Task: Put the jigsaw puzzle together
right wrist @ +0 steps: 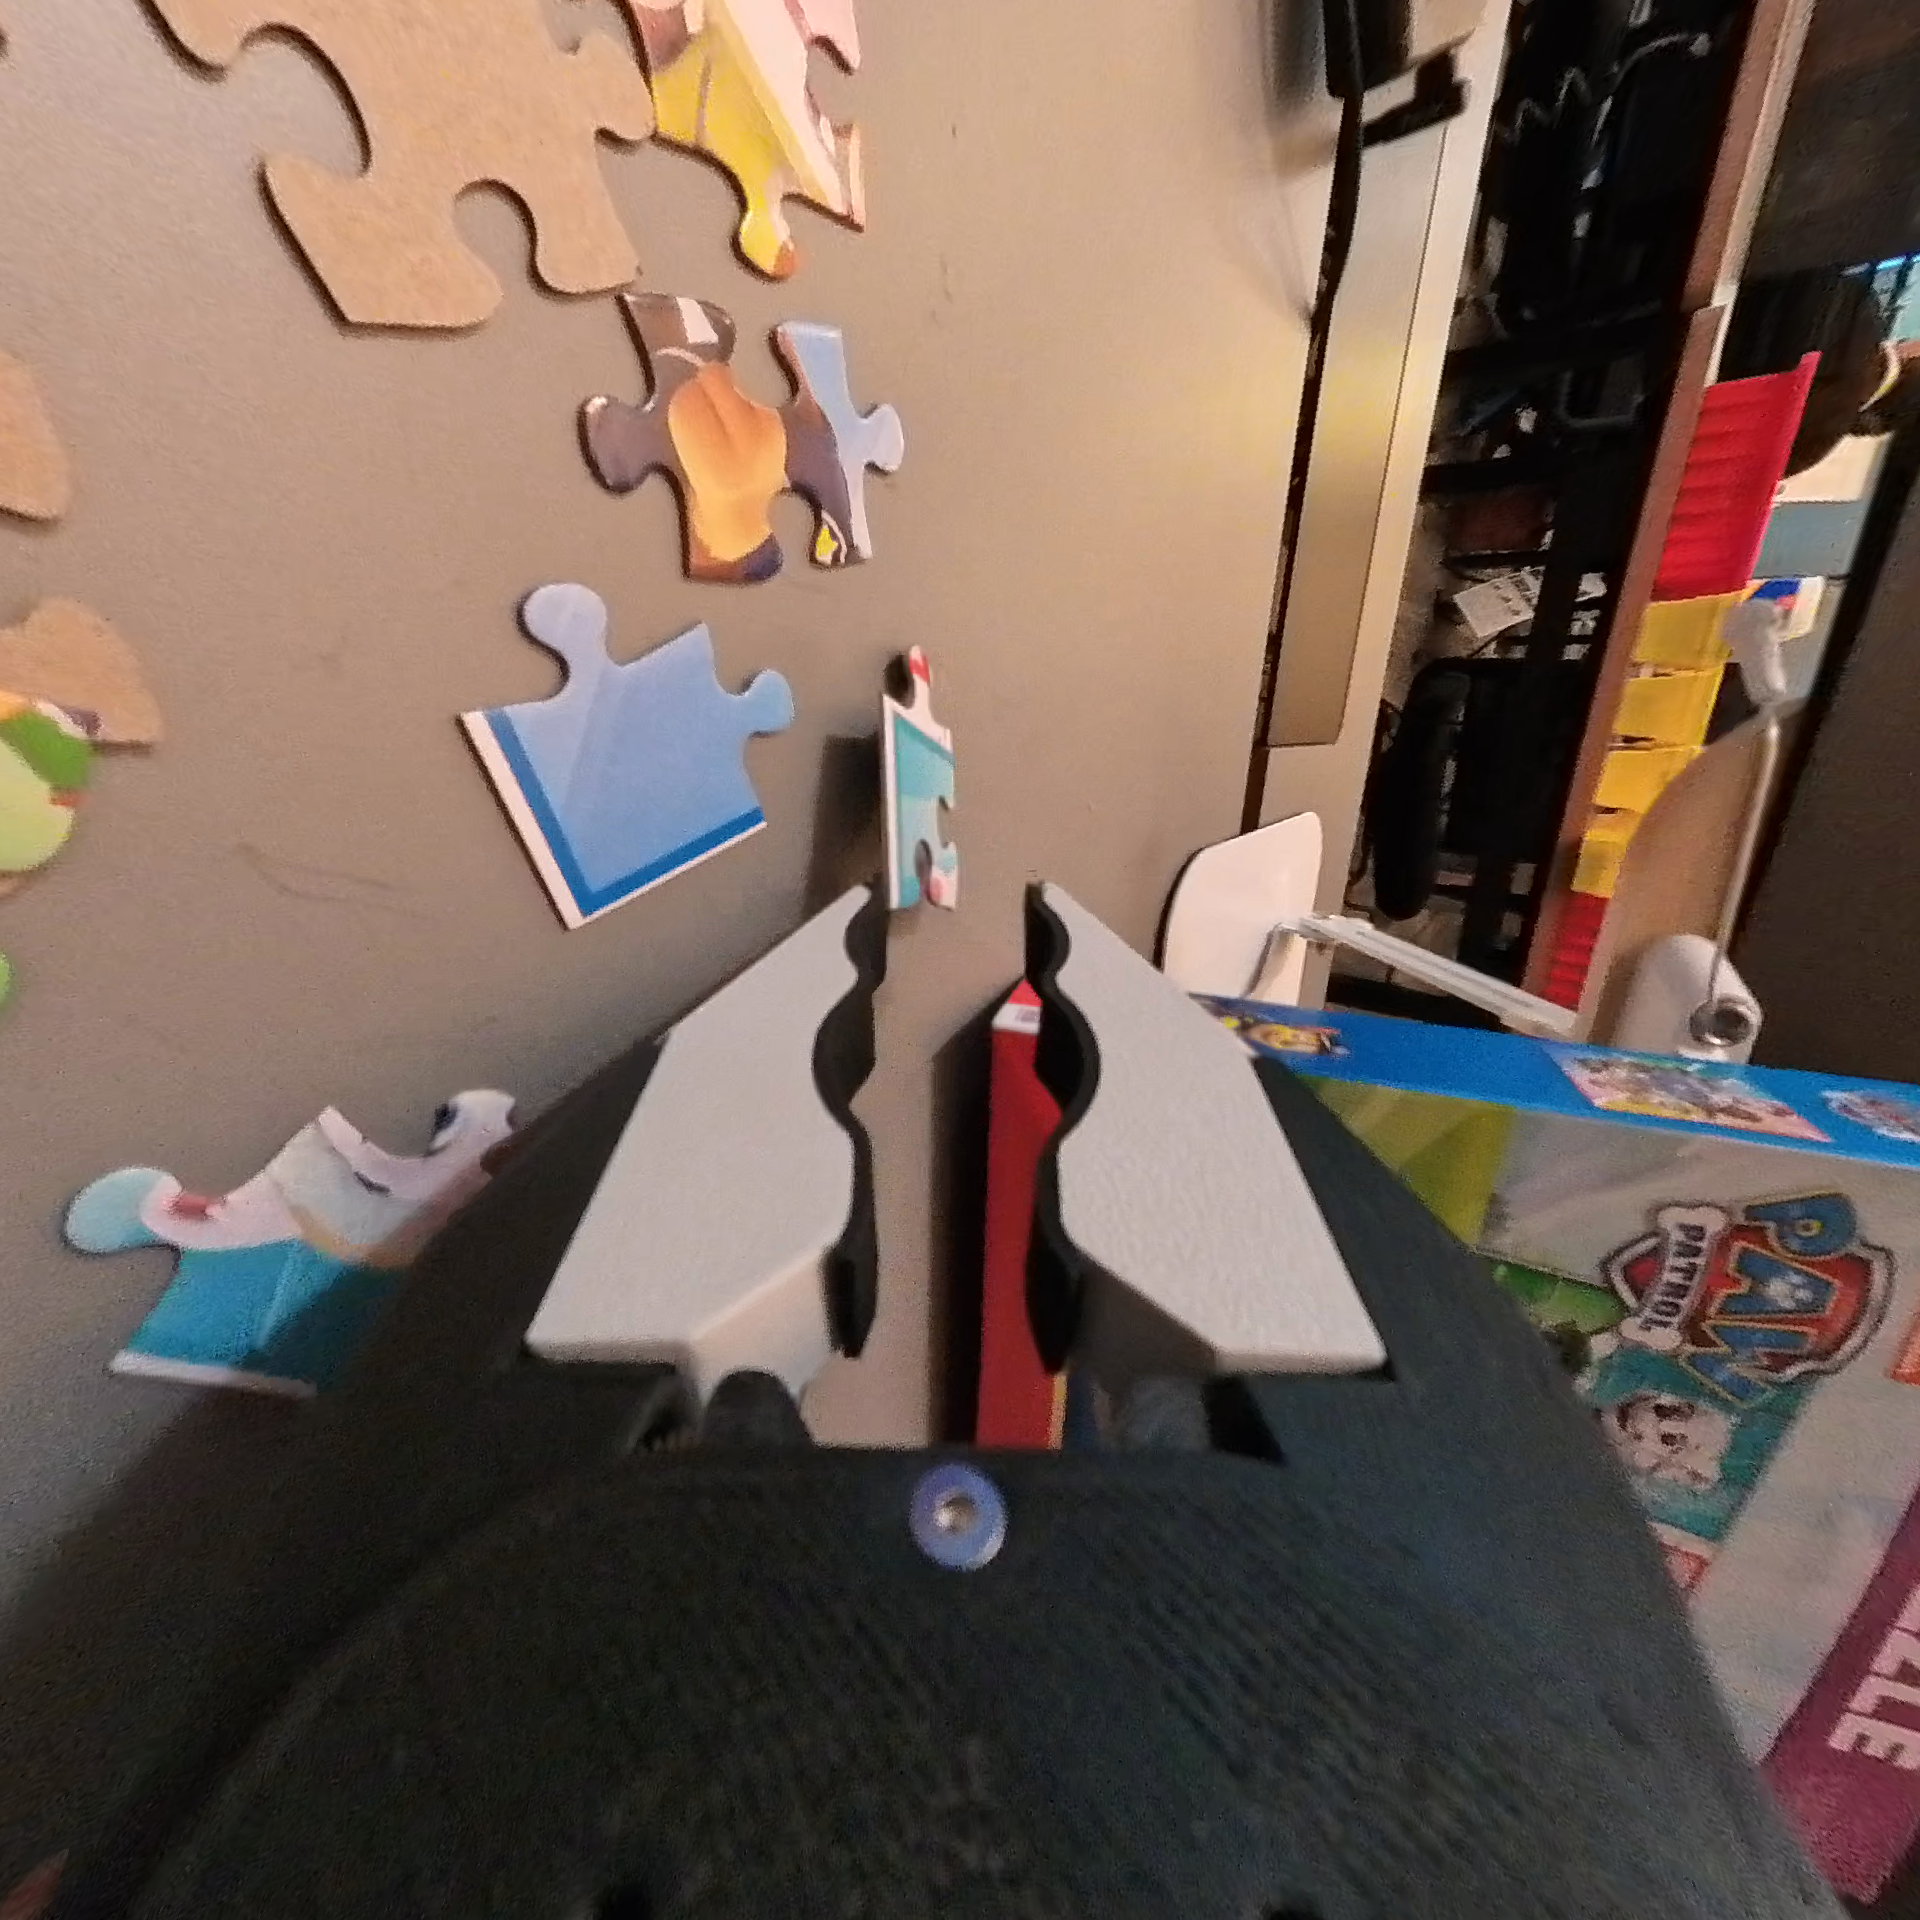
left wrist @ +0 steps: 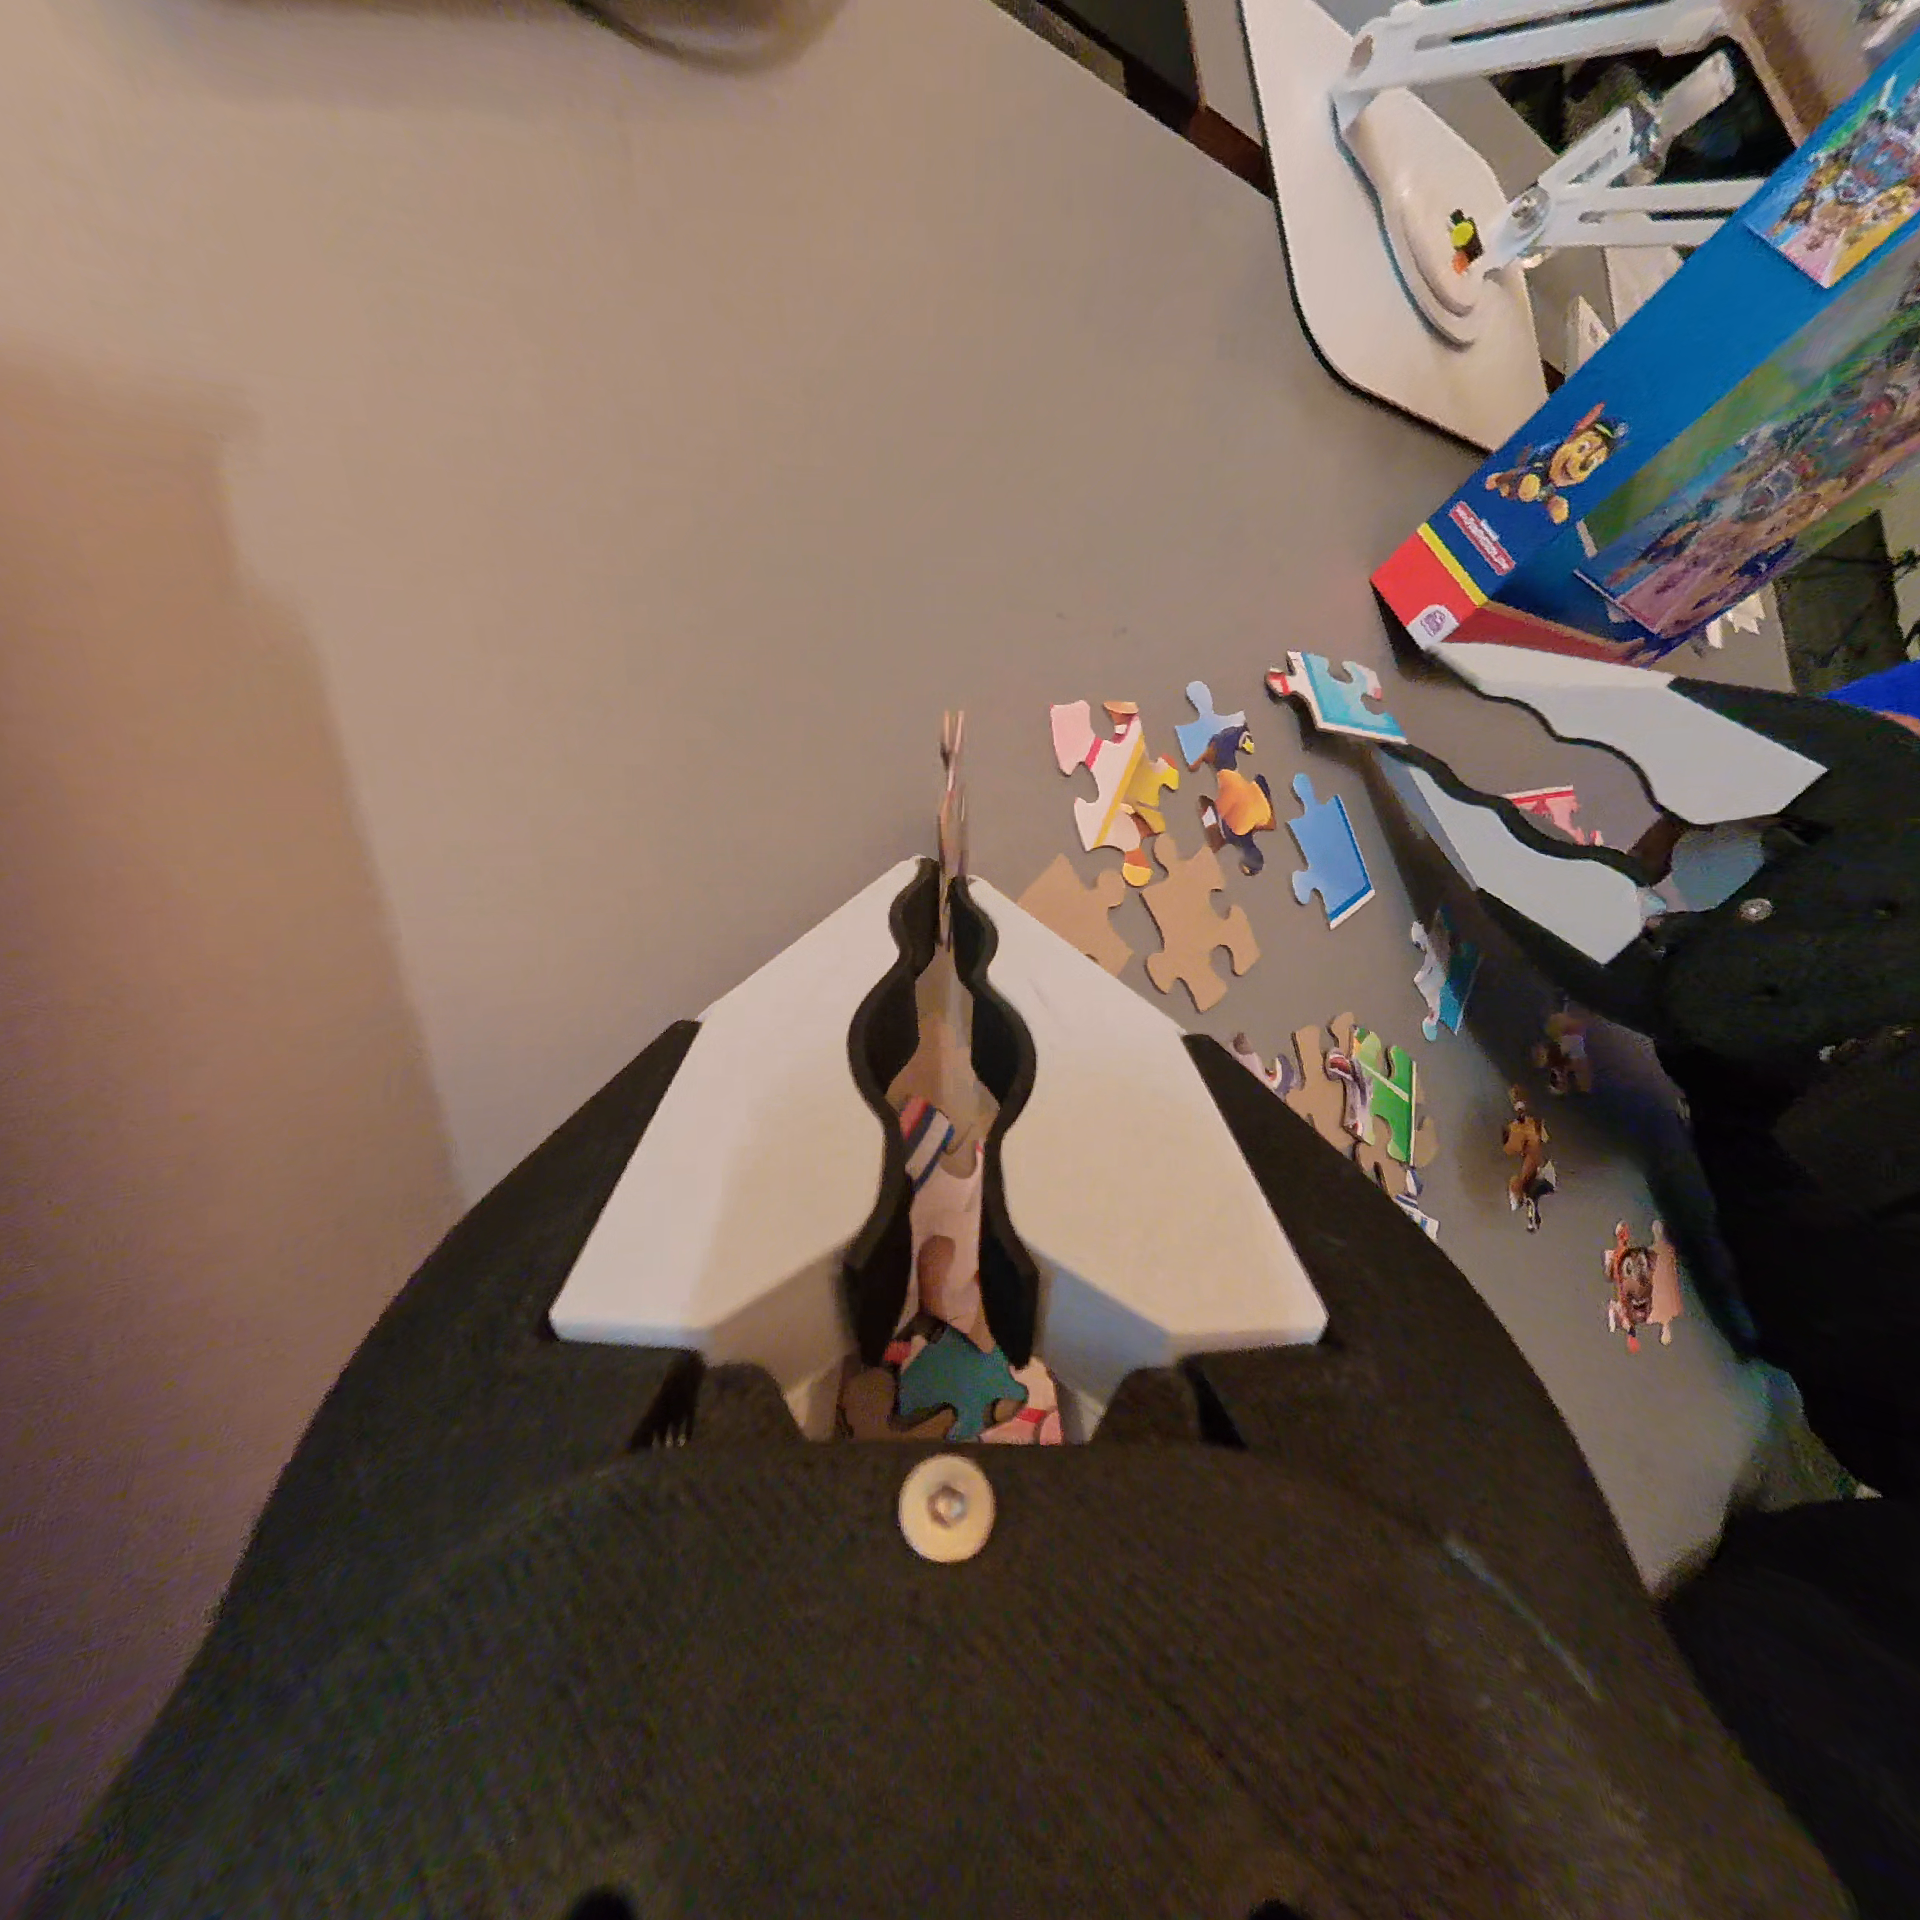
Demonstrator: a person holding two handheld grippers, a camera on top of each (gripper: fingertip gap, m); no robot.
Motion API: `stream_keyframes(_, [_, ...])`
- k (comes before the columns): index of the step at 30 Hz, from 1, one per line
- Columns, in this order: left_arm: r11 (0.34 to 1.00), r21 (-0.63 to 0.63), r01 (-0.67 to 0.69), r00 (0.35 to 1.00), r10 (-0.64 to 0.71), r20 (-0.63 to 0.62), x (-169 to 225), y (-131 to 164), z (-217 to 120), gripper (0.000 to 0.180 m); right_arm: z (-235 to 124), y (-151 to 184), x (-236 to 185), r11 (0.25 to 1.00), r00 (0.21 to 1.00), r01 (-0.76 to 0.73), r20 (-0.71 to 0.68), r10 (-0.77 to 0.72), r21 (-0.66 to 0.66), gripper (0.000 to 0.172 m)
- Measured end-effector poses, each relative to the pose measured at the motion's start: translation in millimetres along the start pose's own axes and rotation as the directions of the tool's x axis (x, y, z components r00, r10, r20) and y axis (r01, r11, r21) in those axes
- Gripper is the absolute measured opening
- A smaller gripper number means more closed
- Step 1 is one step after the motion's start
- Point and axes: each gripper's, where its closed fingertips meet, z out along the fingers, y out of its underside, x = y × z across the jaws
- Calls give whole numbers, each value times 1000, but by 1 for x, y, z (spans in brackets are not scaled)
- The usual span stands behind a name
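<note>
My left gripper (left wrist: 940,873) is shut on a puzzle piece (left wrist: 951,790), which is seen edge-on and sticks out past the fingertips above the grey table (left wrist: 623,520). My right gripper (right wrist: 951,899) is open, with its jaws clearly apart. A teal and white puzzle piece (right wrist: 920,790) stands on edge just beyond its left fingertip (right wrist: 857,914), and the right pad is clear of it. The left wrist view shows the same teal piece (left wrist: 1340,696) tilted at the tips of the open right gripper (left wrist: 1413,707).
Loose pieces lie on the table: a blue one (right wrist: 634,758), a dog-picture one (right wrist: 738,447) and brown face-down ones (right wrist: 447,156). A blue puzzle box (right wrist: 1558,1143) lies to the right. A white lamp base (left wrist: 1403,208) stands beyond it, by the table's edge. The left gripper's tips are roughly 20 centimeters from the right gripper's.
</note>
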Motion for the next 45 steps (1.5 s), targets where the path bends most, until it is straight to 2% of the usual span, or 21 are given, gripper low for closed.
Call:
stream_keyframes(4, [1000,12,0,999,0,32,-8,-2,-2,3,-10,5,-1,999,998,-49,35,48,19,31])
stream_keyframes(9, [996,86,-27,995,19,100,-13,-14,-13,15,-27,10,-5,988,986,-145,87,140,52,35])
stream_keyframes(12, [984,125,-123,992,123,6,17,-17,-20,15,-40,17,-7,980,978,-190,101,182,66,35])
stream_keyframes(14, [968,61,-243,967,247,-71,44,-1,-15,21,-48,21,-10,973,971,-219,115,210,76,34])
stream_keyframes(15, [950,8,-311,948,310,-68,50,9,-9,26,-52,23,-11,969,967,-233,122,222,82,34])
stream_keyframes(18, [888,-128,-442,893,448,25,46,30,11,46,-63,25,-14,958,959,-267,129,253,108,31])
stream_keyframes(21, [877,-180,-445,886,461,58,40,34,25,46,-78,16,-18,931,944,-320,139,298,175,20])
stream_keyframes(24, [859,-227,-459,865,490,105,27,34,33,45,-93,7,-26,914,940,-335,144,308,228,16])
stream_keyframes(30, [801,-303,-516,818,566,105,27,42,33,36,-100,12,-31,925,951,-307,112,289,224,15])
stream_keyframes(34, [795,-293,-532,807,580,110,33,44,29,34,-104,13,-28,916,946,-323,113,304,238,15])
stream_keyframes(37, [821,-228,-524,825,555,101,46,38,17,35,-109,11,-25,911,945,-326,108,309,251,15])
stream_keyframes(39, [854,-139,-502,859,511,40,67,31,6,34,-112,6,-24,898,939,-344,127,321,274,15])
stream_keyframes(42, [926,64,-373,898,377,-227,122,20,-19,35,-125,-21,-24,821,903,-427,236,360,378,22])
stream_keyframes(43, [946,123,-299,884,323,-339,141,16,-30,35,-132,-33,-22,779,885,-462,276,375,424,26])
stream_keyframes(45, [970,181,-162,810,235,-537,173,12,-53,34,-149,-54,-11,689,864,-503,317,391,521,41])
